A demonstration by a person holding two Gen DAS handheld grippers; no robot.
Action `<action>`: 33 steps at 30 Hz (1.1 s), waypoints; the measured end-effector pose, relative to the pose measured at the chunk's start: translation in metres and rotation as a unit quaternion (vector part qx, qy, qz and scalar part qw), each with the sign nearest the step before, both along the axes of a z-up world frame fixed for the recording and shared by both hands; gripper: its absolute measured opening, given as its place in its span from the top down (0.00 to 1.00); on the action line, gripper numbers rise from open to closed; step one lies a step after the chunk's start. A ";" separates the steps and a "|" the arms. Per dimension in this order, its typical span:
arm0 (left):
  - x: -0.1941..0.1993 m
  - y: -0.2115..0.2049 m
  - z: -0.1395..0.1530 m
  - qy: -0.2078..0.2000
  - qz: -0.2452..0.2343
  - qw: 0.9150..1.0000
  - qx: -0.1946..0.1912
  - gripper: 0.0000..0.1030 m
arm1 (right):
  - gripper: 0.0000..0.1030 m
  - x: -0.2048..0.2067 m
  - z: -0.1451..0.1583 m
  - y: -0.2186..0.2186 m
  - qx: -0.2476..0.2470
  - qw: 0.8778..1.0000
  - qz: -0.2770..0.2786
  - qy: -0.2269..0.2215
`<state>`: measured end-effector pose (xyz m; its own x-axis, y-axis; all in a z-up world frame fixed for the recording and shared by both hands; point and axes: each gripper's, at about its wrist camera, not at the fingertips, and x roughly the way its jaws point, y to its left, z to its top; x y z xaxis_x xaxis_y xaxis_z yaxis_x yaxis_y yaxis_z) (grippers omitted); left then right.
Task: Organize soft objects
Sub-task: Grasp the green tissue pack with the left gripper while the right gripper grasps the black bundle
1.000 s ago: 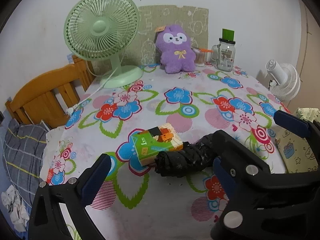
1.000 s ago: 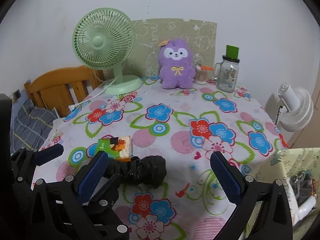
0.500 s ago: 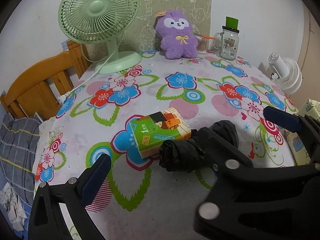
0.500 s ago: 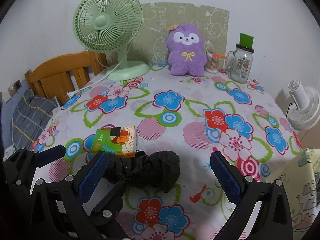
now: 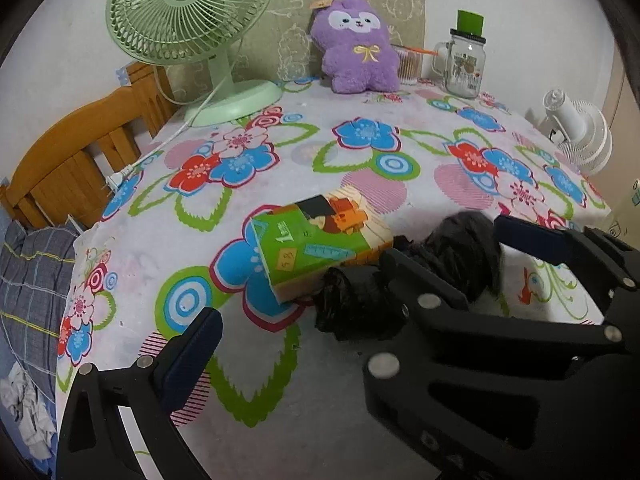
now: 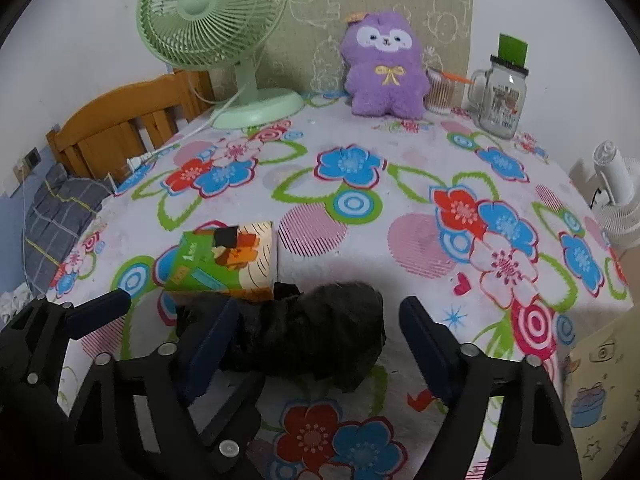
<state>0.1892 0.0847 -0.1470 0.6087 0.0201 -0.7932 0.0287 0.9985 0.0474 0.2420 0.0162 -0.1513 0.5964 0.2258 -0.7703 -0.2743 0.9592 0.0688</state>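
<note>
From my left wrist camera, the black bundle (image 5: 400, 284) lies on the flowered tablecloth (image 5: 360, 168), touching the green tissue pack (image 5: 320, 244). My left gripper (image 5: 312, 332) is spread wide, gripping nothing; only its left finger (image 5: 192, 356) is clear, since my right gripper (image 5: 452, 264) crosses in front. The pack shows a "1"; the rest I can't read.

From my right wrist camera, the bundle (image 6: 316, 336) sits between my right fingers (image 6: 420, 332), which are closing, apparently just short of it on the right side. At the back, a purple plush (image 6: 384, 68), a glass mug (image 6: 500, 96) with an unreadable label, and a small cup of cotton swabs (image 6: 440, 92).
</note>
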 end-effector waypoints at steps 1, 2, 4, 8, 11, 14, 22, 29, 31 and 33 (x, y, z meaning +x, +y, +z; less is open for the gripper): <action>0.000 -0.001 -0.002 0.003 0.000 1.000 0.001 0.00 | 0.23 0.002 -0.003 0.000 0.004 1.000 0.001 0.008; 0.001 0.000 -0.003 0.005 0.000 1.000 0.001 0.00 | 0.24 0.003 -0.006 0.000 0.008 1.000 0.003 0.013; 0.002 0.001 -0.005 0.010 0.001 1.000 -0.004 0.00 | 0.27 0.002 -0.007 0.001 0.009 1.000 0.004 0.014; 0.002 0.002 -0.007 0.011 0.005 1.000 -0.001 0.00 | 0.40 0.001 -0.006 0.002 -0.006 1.000 0.001 0.007; 0.002 -0.001 -0.008 0.010 0.001 1.000 0.005 0.00 | 0.42 0.000 -0.006 0.000 -0.007 1.000 -0.001 0.007; 0.001 -0.002 -0.006 0.006 0.000 1.000 0.006 0.00 | 0.45 -0.001 -0.004 -0.001 -0.008 1.000 -0.004 0.004; 0.001 -0.005 0.001 -0.002 0.001 1.000 0.004 0.00 | 0.46 -0.003 0.004 -0.014 -0.010 1.000 -0.025 -0.008; 0.009 -0.014 0.007 -0.007 -0.002 1.000 -0.002 0.00 | 0.46 -0.002 0.015 -0.027 -0.011 0.999 -0.044 -0.025; 0.015 -0.015 0.006 -0.001 0.003 1.000 -0.006 0.00 | 0.46 0.000 0.017 -0.031 -0.011 0.998 -0.049 -0.027; 0.021 -0.015 0.005 0.003 0.012 1.000 -0.008 0.00 | 0.47 0.003 0.019 -0.034 -0.008 0.998 -0.054 -0.028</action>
